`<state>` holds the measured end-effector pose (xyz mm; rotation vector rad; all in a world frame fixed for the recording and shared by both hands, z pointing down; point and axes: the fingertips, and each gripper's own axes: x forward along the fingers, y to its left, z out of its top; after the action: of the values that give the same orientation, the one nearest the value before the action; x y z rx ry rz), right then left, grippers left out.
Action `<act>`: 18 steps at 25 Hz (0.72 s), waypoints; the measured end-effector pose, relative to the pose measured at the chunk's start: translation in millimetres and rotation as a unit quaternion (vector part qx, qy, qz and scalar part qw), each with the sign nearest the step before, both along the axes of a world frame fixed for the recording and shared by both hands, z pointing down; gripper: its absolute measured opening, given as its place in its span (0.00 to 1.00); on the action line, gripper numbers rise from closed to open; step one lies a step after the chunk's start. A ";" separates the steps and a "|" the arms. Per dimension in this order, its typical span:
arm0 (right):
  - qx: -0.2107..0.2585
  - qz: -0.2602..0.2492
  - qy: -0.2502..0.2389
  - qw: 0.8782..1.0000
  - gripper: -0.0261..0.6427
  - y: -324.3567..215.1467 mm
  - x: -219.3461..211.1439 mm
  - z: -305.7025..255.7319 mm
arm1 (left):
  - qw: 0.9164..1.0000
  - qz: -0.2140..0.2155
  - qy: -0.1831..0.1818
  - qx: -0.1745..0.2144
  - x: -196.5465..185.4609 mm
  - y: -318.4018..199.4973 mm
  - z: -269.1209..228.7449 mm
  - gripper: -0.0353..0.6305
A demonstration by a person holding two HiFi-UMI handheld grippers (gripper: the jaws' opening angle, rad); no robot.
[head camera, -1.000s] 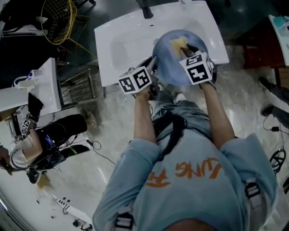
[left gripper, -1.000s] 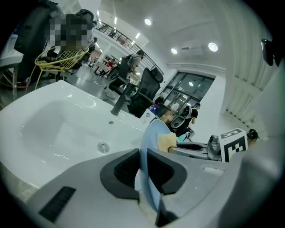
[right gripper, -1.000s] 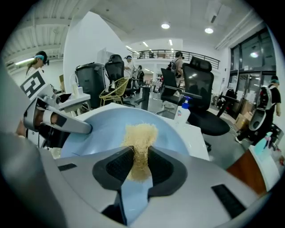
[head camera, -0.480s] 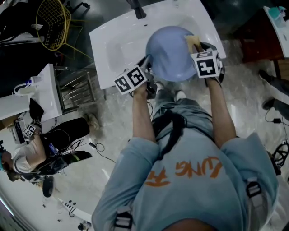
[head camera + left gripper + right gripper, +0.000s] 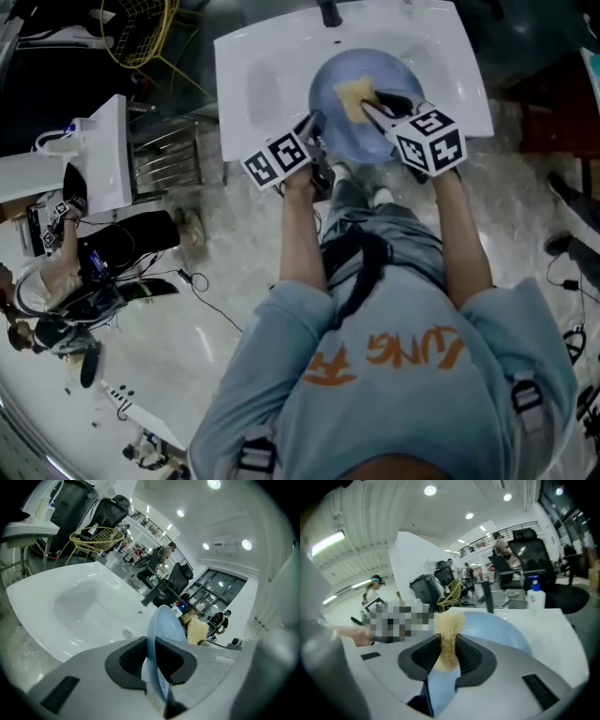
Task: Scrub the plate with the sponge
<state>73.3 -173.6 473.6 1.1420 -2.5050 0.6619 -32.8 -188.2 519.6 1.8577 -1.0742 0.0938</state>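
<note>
Count: one round pale-blue plate (image 5: 386,71), one yellow fibrous sponge (image 5: 354,96), one white rectangular washbasin (image 5: 262,94), two grippers.

The washbasin contains the plate, which stands tilted over the bowl below one dark tap (image 5: 330,13). Whether the plate's lower edge rests on the bowl floor cannot be determined.

The left gripper (image 5: 314,127) has its fingers clamped on the plate rim at the plate's left side; the rim runs edge-on between both pads.

The right gripper (image 5: 375,105) has its fingers pinched on the sponge, which lies flat against the plate's face near its centre.
</note>
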 end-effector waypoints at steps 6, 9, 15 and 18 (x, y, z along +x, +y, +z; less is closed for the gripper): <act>-0.055 -0.165 -0.012 0.985 0.18 40.8 -69.1 7.7 | 0.999 -0.037 0.018 -0.001 -25.0 2.1 -5.0 0.12; -0.077 -0.182 -0.026 0.980 0.18 48.6 -76.7 10.6 | 0.998 -0.056 0.036 -0.002 -30.6 2.9 -7.9 0.12; -0.102 -0.167 0.015 0.981 0.19 41.1 -83.2 23.8 | 0.997 -0.052 0.062 0.004 -21.8 2.6 -17.3 0.11; -0.104 -0.153 0.057 0.981 0.20 36.9 -79.2 30.7 | 0.998 -0.043 0.048 0.004 -19.7 3.9 -17.2 0.12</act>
<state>-5.9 -136.8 504.3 0.6836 -2.3773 0.7286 -52.5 -184.3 502.4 1.8033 -1.0868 -0.0493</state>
